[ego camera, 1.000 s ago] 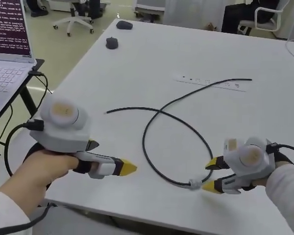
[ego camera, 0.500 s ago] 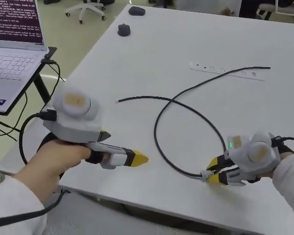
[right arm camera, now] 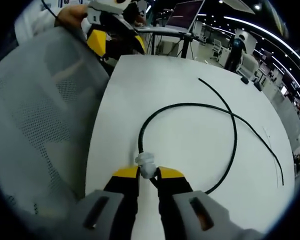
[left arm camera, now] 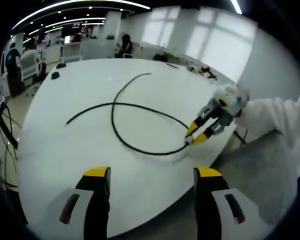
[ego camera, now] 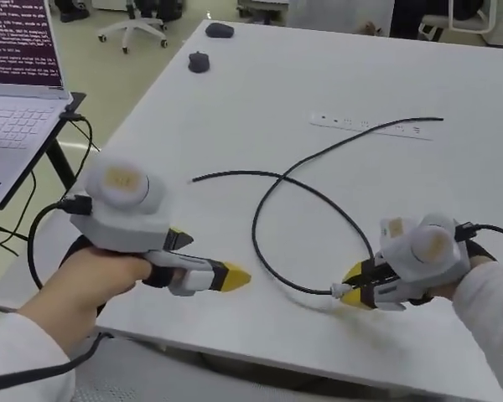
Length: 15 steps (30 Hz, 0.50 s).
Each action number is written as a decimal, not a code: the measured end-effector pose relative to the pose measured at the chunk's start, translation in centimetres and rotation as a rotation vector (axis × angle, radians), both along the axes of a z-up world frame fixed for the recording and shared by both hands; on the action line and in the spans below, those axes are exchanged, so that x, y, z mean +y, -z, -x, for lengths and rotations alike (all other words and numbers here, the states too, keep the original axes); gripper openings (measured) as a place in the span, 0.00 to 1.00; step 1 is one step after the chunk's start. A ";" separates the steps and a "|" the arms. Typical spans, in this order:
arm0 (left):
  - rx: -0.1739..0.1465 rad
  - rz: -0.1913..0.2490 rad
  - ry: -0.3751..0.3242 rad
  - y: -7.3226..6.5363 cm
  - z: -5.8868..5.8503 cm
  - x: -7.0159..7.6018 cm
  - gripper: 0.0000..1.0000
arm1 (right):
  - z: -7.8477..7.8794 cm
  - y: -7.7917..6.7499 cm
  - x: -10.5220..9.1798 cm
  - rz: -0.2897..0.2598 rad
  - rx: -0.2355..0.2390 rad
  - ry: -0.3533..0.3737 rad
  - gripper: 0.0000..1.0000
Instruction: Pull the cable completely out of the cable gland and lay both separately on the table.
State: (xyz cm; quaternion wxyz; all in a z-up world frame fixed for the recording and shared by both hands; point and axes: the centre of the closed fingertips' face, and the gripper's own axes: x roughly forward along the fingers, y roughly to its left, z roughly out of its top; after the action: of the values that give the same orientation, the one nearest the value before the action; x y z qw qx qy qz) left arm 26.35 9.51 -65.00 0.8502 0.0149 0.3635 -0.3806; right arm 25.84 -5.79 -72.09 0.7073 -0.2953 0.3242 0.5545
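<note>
Head view: the right gripper (ego camera: 350, 286) is clamped on the white gland (ego camera: 339, 291) near the table (ego camera: 235, 92) edge. The left gripper (ego camera: 235, 276) hovers left of the gland. It should take the black cable (ego camera: 256, 226) close to the gland and pull straight.

Left gripper view: its jaws stand apart, empty.

Right gripper view: the cable leaves the gland and loops away, crossing itself.

Bright, even overhead light; soft, faint shadows on the white table (ego camera: 268, 92). The windows (left arm camera: 205, 35) glare; both gripper views bend at edges.
</note>
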 end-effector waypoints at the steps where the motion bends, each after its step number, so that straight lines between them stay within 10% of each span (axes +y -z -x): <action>1: -0.007 0.009 0.007 -0.2 0.0 -0.2 0.67 | 0.0 -0.4 0.2 -0.007 -0.006 0.008 0.11; 9: -0.032 0.153 0.154 -2.7 1.7 -3.5 0.65 | 1.3 -3.4 1.7 -0.070 0.025 0.065 0.11; 15: -0.070 0.181 0.241 -5.2 2.4 -5.2 0.58 | 2.6 -6.3 2.5 -0.071 0.013 0.078 0.10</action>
State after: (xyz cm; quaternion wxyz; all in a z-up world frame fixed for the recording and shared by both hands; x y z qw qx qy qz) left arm 23.96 4.35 -59.80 0.8083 -0.0050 0.2934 -0.5105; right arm 23.27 -3.30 -65.81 0.7363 -0.2536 0.3202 0.5394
